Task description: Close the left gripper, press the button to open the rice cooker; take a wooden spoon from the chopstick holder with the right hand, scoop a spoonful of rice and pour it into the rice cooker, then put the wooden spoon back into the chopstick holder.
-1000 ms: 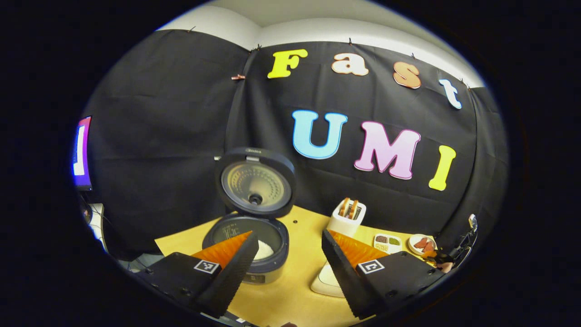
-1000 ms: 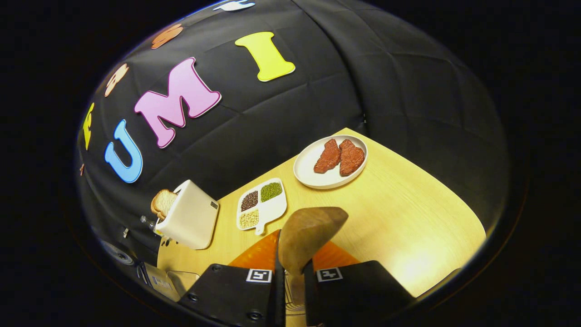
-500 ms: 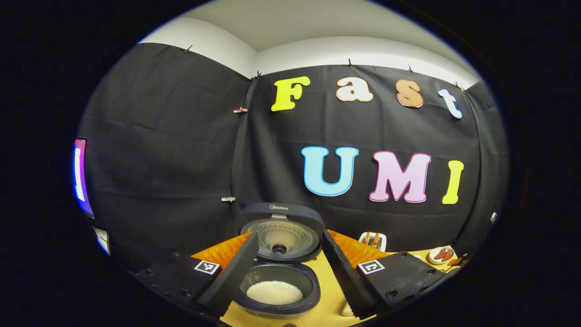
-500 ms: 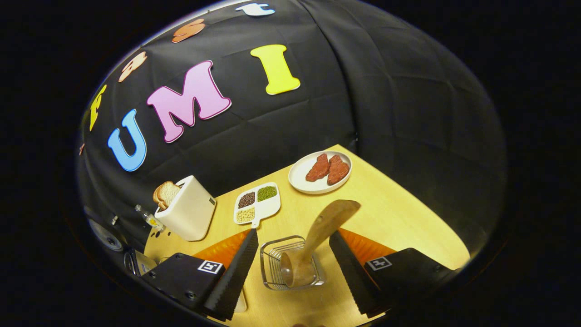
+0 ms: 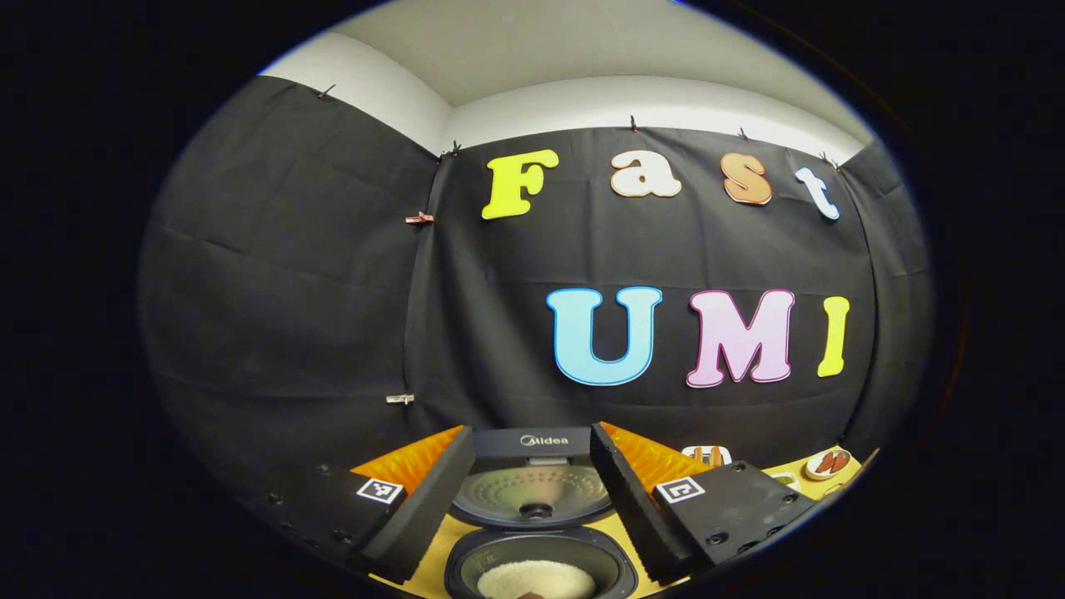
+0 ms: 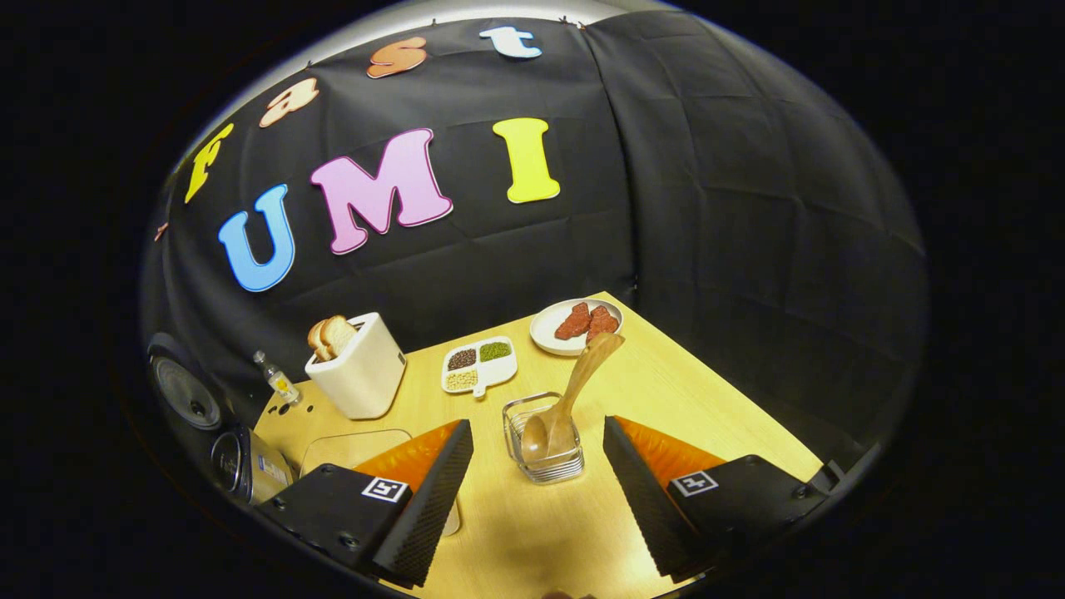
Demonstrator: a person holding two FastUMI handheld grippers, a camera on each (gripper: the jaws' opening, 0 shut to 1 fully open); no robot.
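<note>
The wooden spoon stood bowl-down in the clear chopstick holder on the table, leaning toward the plate of meat; the right gripper hovered before it, jaws wide apart. The left gripper, jaws also apart, faced the open rice cooker with rice inside

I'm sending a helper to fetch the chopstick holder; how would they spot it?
On the wooden table, look in front of the white toaster and divided dish. The chopstick holder is the clear basket with a wooden spoon leaning out.
</note>
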